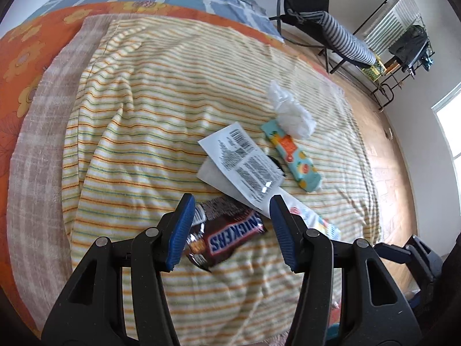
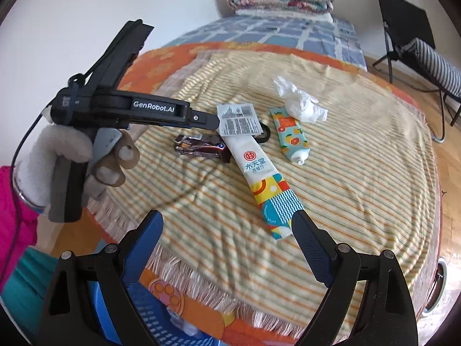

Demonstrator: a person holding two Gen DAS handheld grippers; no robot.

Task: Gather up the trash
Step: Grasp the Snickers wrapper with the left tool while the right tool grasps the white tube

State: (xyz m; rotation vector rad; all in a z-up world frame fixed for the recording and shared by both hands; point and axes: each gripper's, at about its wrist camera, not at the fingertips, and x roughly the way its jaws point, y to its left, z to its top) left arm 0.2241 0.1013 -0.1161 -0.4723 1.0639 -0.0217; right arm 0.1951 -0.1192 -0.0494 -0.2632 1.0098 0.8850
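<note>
Snickers wrapper (image 1: pixel 230 235) — lettering legible left-wrist only

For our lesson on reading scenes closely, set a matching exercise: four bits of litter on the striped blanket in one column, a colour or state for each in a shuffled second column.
Things:
1. chocolate bar wrapper
2. tissue
3. tube
4. long packet

Descriptions:
A. white, crumpled
B. brown, torn open
C. white with red logo and bright patterns
D. turquoise with orange fruit

Pairs: 1-B, 2-A, 3-D, 4-C
</note>
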